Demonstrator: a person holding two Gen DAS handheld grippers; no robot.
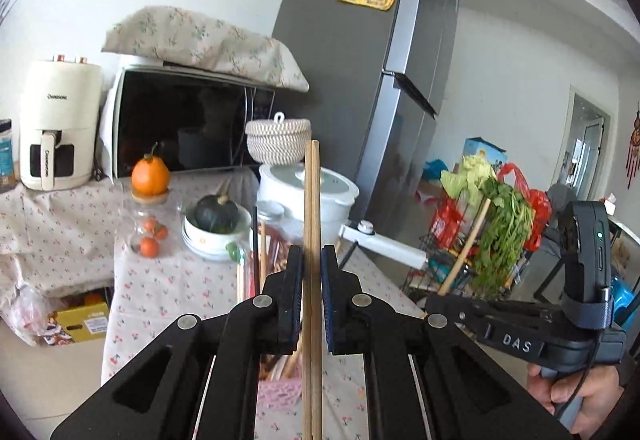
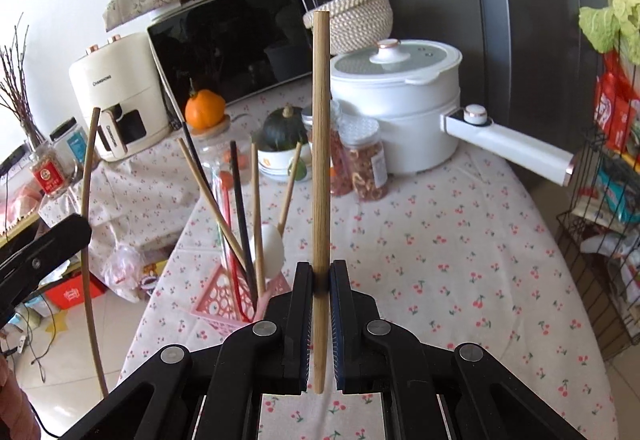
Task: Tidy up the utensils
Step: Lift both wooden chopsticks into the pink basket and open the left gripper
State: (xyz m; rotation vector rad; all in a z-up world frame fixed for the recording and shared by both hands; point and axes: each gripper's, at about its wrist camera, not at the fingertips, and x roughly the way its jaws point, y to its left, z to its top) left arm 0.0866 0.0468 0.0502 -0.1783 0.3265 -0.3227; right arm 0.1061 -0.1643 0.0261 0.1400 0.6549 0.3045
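Note:
My left gripper (image 1: pixel 311 256) is shut on a wooden chopstick (image 1: pixel 311 208) that stands upright between the pads, above the table. My right gripper (image 2: pixel 321 272) is shut on another wooden chopstick (image 2: pixel 321 144), also upright. The right gripper shows in the left wrist view (image 1: pixel 434 300) with its chopstick (image 1: pixel 466 244). The left gripper shows at the left edge of the right wrist view (image 2: pixel 82 230) with its chopstick (image 2: pixel 89 208). A pink utensil basket (image 2: pixel 224 300) stands on the table, holding several chopsticks and a white spoon (image 2: pixel 272 248). It shows behind my left gripper too (image 1: pixel 276 392).
A floral tablecloth (image 2: pixel 440 260) covers the table. On it stand a white electric pot (image 2: pixel 400 96) with a long handle, jars of snacks (image 2: pixel 366 160), a bowl with a dark squash (image 2: pixel 282 144), and an orange pumpkin (image 2: pixel 205 110). A microwave, air fryer, fridge and wire rack (image 2: pixel 600 240) surround it.

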